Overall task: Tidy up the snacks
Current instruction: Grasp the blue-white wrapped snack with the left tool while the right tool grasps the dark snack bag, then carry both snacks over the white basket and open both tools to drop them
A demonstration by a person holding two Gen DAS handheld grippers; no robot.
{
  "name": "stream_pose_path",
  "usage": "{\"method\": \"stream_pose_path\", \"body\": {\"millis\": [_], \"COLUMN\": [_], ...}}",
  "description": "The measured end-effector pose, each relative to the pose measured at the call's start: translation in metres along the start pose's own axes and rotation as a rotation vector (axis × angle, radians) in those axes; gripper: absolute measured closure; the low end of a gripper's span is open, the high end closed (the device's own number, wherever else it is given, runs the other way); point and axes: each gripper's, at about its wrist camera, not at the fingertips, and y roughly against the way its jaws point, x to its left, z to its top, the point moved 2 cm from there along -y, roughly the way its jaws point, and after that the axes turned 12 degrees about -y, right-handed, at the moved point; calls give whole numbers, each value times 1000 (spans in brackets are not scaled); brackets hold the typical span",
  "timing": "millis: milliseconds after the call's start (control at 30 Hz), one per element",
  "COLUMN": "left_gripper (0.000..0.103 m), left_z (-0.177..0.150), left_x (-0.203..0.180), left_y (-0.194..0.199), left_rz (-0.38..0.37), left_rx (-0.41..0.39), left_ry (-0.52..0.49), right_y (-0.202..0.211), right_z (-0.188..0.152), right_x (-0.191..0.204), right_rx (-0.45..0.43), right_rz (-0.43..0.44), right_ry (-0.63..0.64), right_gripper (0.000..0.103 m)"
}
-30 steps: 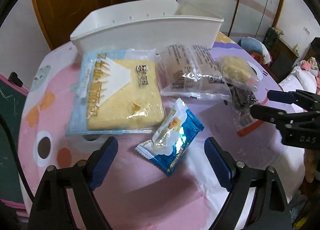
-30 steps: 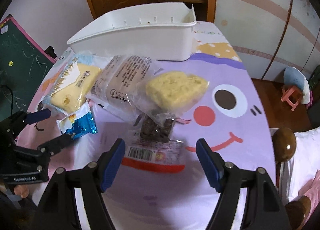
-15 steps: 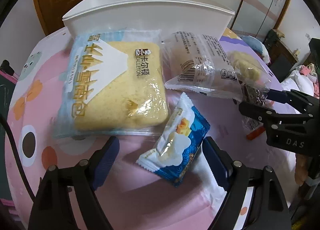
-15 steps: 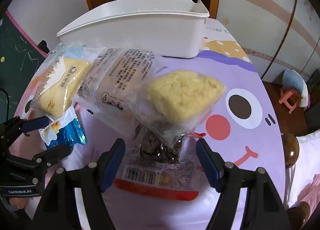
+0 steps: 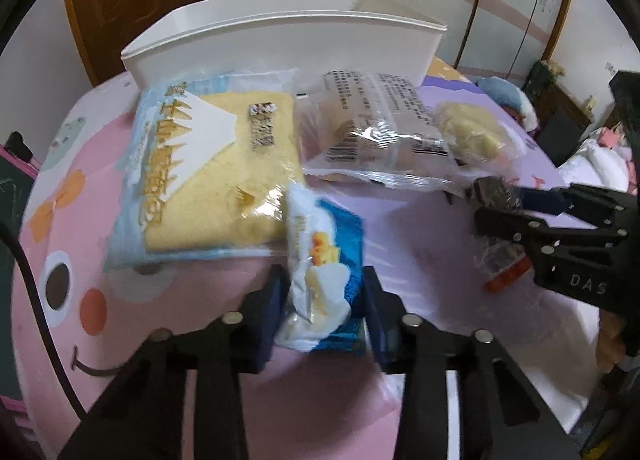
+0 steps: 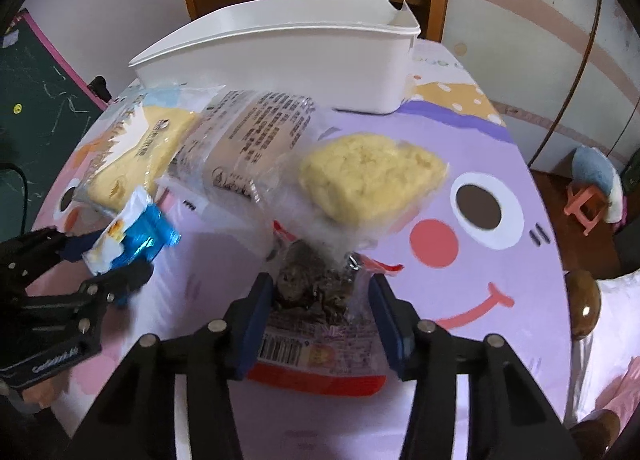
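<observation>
Two grippers closing: left gripper (image 5: 324, 300) clenches blue snack packet (image 5: 324, 260), right gripper (image 6: 322, 308) squeezes dark snack bag (image 6: 312, 288); labels blurred.

My left fingers are pinching the blue-and-white snack packet (image 5: 324, 280), crumpling it on edge; my right are closing around the clear dark-snack bag (image 6: 316, 300) lying flat.

Cartoon-print table (image 6: 500, 268) bears snack packs (image 5: 216, 168) and white bin (image 6: 280, 64).

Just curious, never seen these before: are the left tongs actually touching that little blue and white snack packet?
Touching. In the left wrist view the closing left tongs have both blue pads pressed against the sides of the blue and white packet.
</observation>
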Motion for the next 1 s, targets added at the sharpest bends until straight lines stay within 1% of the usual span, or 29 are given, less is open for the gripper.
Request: {"method": "stream_pose_path", "body": {"millis": [133, 267, 367, 467, 700, 1000], "left_gripper": [74, 75, 75, 75, 76, 76], "left_z": [-9, -16, -19, -21, -16, 5], "left_x": [-6, -7, -5, -5, -3, -3], "left_y": [6, 12, 15, 23, 52, 103], "left_rz": [-45, -81, -88, -86, -93, -121], "left_rx": [-9, 0, 3, -9, -74, -191], "left_ry": [27, 56, 79, 85, 74, 84], "right_y": [5, 10, 14, 25, 56, 92], "right_z": [-7, -12, -18, -24, -26, -21], "right_x": [-1, -4, -5, -1, 17, 46], "right_rx": [18, 40, 63, 58, 11, -59], "right_rz": [25, 55, 86, 104, 154, 210], "right_ry": [4, -29, -56, -54, -15, 53], "right_gripper": [58, 58, 58, 58, 58, 58]}}
